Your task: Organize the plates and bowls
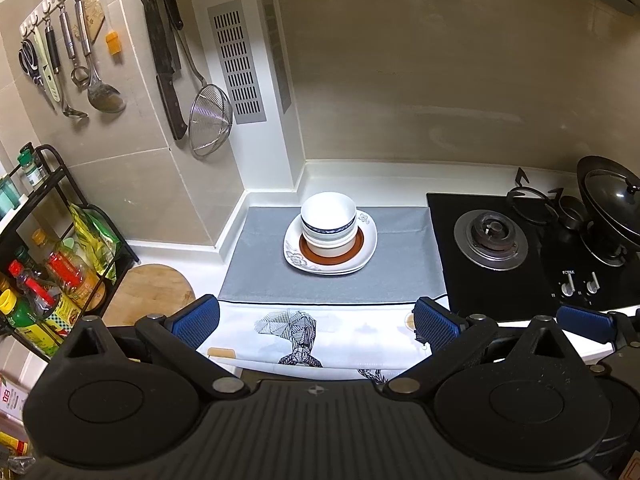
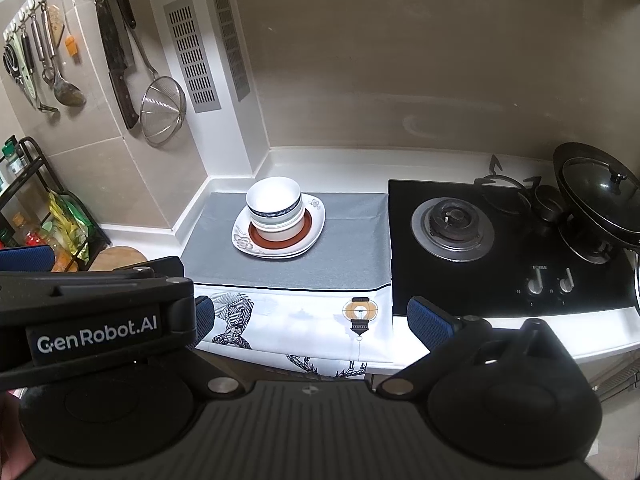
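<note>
Stack looks done: bowls (image 1: 328,220) nested on the plates (image 1: 330,250) mid-frame on the desk's grey mat (image 1: 256,264). Both tongs, left (image 1: 316,322) and right (image 2: 308,318), wide and empty; next I'd just double-check.

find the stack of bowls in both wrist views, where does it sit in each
Left wrist view: the stack of bowls sits just above centre, on the plates on the grey mat.
Right wrist view: the stack of bowls sits left of centre, on the same plates.
Shared landmark: the gas burner lies to the right of the stack in both views.
</note>
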A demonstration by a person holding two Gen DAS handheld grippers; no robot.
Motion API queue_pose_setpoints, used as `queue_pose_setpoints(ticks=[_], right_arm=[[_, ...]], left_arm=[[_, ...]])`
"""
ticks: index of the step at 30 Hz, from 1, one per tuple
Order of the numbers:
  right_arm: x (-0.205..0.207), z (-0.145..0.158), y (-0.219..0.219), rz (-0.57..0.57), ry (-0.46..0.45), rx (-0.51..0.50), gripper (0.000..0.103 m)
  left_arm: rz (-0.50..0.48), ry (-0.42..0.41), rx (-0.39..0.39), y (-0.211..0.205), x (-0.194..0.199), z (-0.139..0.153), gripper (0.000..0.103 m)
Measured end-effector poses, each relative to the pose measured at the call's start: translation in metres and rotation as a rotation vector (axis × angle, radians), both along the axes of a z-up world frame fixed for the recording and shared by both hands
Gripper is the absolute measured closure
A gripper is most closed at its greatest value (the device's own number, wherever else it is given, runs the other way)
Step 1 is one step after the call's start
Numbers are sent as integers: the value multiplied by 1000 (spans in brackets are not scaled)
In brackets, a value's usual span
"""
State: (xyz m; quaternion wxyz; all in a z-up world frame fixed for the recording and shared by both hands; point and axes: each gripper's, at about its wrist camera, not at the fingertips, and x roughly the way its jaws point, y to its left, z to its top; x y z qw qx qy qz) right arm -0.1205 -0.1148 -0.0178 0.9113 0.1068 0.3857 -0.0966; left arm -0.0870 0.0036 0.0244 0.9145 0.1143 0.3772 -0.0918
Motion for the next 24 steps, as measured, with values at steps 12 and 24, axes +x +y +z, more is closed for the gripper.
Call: queue_pose_setpoints(ticks=[12, 24], right_arm=[[8, 0, -4, -13, 0, -19, 1], [44, -10, -2, -26, 29, -33, 1]], left_arm=[[-14, -4, 0, -3, 11, -2, 0], [-27, 24, -17, 3, 46, -14, 0]])
